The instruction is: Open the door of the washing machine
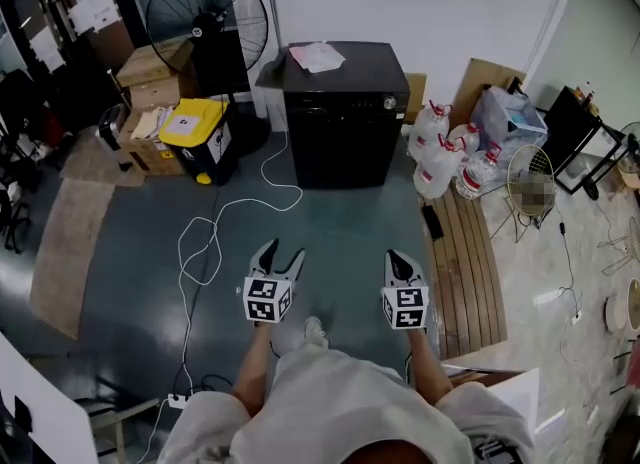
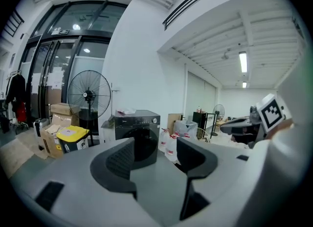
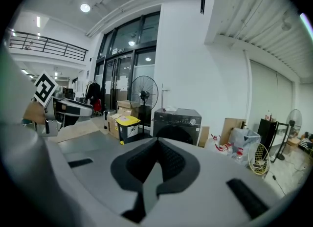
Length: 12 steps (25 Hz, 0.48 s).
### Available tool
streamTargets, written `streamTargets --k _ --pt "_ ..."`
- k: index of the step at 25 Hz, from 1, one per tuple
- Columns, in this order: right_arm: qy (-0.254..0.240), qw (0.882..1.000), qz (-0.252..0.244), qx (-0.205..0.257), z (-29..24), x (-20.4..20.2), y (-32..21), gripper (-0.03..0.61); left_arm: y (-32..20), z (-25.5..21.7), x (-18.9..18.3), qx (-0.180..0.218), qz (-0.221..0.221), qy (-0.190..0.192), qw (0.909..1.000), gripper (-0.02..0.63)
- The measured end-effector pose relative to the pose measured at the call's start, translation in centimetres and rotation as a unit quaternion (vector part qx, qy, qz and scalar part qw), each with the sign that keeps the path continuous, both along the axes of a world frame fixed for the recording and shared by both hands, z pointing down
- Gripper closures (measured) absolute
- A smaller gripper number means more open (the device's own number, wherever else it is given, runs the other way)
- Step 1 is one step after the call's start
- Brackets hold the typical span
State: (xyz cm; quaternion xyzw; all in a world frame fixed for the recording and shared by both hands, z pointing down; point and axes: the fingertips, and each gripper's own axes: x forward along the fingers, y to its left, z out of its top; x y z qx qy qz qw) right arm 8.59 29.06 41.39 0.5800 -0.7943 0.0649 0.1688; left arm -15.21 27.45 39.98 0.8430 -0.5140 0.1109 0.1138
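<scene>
While the black washing machine [image 1: 345,122] sits shut, left hand-held gripper [image 1: 283,249] gapes (right [image 1: 397,256] closed).

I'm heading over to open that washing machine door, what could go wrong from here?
The white cable loops across the floor between you and the washing machine; you might trip. The right gripper has its jaws together, so it would likely need opening before taking the door; the left gripper is open. Water bottles beside the machine could get knocked.
</scene>
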Motion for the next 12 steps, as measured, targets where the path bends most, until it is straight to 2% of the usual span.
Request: streamTargets --k 7,12 --pt "0.006 1.000 0.005 0.001 -1.0 -3.3 -7.0 0.580 -6.8 -0.2 -2.9 -0.005 0.010 0.004 0.9999 0.351" --pt "0.006 1.000 0.017 -0.006 -0.5 -5.2 -10.5 0.580 -11.0 -0.1 -5.0 0.001 0.018 -0.008 0.9998 0.351"
